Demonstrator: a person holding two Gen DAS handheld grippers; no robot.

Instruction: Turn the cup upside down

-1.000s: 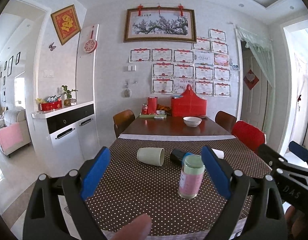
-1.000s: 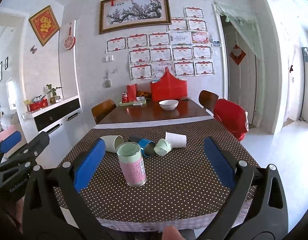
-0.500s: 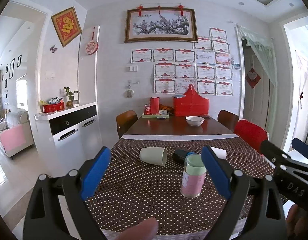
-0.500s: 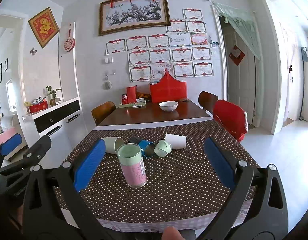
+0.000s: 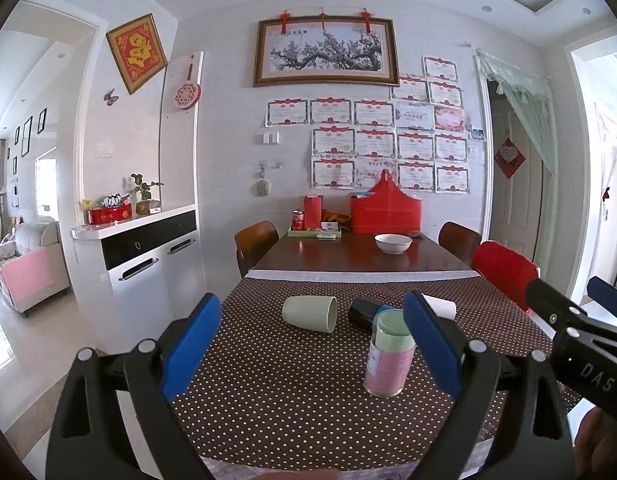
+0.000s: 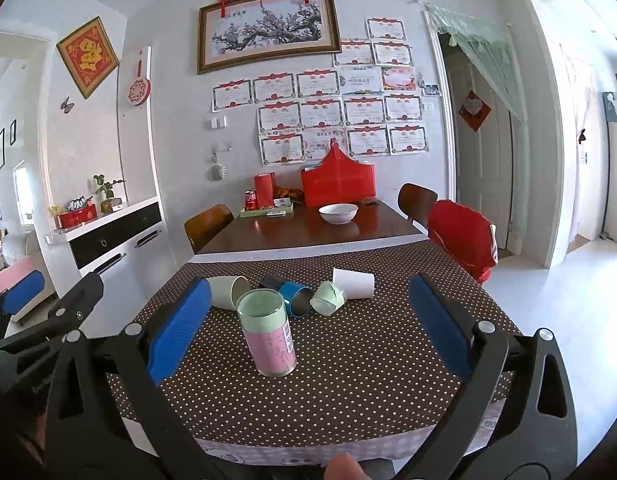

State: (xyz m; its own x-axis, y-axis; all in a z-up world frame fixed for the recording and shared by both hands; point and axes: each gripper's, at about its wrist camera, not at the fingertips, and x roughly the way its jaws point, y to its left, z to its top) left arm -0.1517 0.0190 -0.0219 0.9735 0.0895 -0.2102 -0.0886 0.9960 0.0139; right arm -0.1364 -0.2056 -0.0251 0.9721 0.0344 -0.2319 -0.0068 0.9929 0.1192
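Note:
A pink cup with a pale green inside (image 6: 269, 335) stands upright, mouth up, on the dotted tablecloth (image 6: 348, 360); it shows in the left wrist view (image 5: 388, 354) too. Behind it lie a cream cup (image 6: 228, 291), a blue cup (image 6: 294, 298), a small green cup (image 6: 327, 298) and a white cup (image 6: 354, 283), all on their sides. My left gripper (image 5: 308, 344) is open and empty, short of the table's near edge. My right gripper (image 6: 308, 324) is open and empty, and the pink cup stands between its fingers, further out.
A white bowl (image 6: 337, 213), a red box (image 6: 338, 182) and a tray with a can (image 6: 266, 210) sit at the table's far end. Chairs flank the table, one with a red cover (image 6: 462, 236). A white sideboard (image 5: 140, 256) stands to the left.
Both grippers have drifted slightly; the view shifted a little. The cups have not moved and both grippers stay open.

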